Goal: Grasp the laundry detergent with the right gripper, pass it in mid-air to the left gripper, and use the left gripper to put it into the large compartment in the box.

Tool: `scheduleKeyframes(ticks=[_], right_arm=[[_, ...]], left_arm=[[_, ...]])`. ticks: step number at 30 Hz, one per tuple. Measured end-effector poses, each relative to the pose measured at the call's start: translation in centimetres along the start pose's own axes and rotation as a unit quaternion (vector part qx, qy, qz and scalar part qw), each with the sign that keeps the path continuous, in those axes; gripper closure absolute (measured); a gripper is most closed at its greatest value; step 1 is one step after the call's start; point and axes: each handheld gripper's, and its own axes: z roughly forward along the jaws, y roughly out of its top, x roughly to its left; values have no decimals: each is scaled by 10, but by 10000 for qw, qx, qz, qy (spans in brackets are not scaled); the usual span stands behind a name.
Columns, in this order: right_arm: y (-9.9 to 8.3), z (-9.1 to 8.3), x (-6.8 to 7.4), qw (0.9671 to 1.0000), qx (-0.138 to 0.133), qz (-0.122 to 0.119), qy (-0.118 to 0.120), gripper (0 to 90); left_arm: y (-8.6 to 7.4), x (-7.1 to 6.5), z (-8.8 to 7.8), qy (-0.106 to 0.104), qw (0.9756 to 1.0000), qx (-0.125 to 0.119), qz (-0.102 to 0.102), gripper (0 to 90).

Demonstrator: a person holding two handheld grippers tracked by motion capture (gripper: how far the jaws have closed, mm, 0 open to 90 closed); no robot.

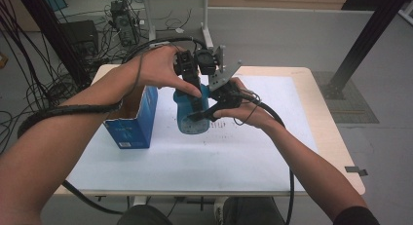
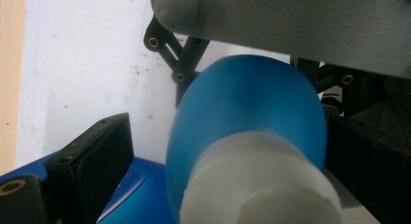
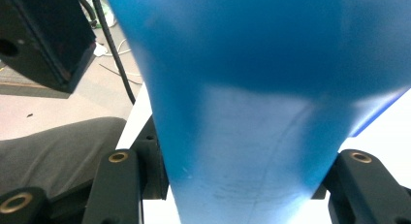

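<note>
Beside the open blue cardboard box [image 1: 132, 119], the right gripper [image 1: 207, 113] is clamping a translucent blue plastic bottle [image 1: 191, 119], seemingly light, smooth and best gripped mid-body, while the left gripper [image 1: 192, 86] is straddling its white cap [image 2: 259, 185], contact unclear.

The bottle [image 1: 187, 119] is translucent blue with a white cap [image 2: 259, 185] (its body frosted); the carton [image 1: 132, 125] at left is blue, the tabletop [image 1: 253, 152] white.

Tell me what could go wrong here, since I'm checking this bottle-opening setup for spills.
The blue bottle is clamped by the right tongs low on its body; if that grip slips while the cap is worked, it may twist or tip. The left tongs stand open around the white cap, so they could close off-centre. The blue box stands close by and could get knocked.
</note>
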Motion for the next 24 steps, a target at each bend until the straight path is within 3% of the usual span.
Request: scheduleKeyframes(ticks=[8,10,15,24], right_arm=[[1,0,0,10000,-23,-19,-10,439],[1,1,-2,9999,-52,-135,-61,439],[1,0,-1,10000,-50,-36,-27,439],[2,1,-1,9999,-43,-73,-91,439]], left_arm=[[-1,0,2,-11,10000,11,-6,50],[-2,0,2,-9,10000,10,-11,50],[-2,0,1,6,10000,10,-17,50],[-1,-1,1,6,10000,6,6,51]])
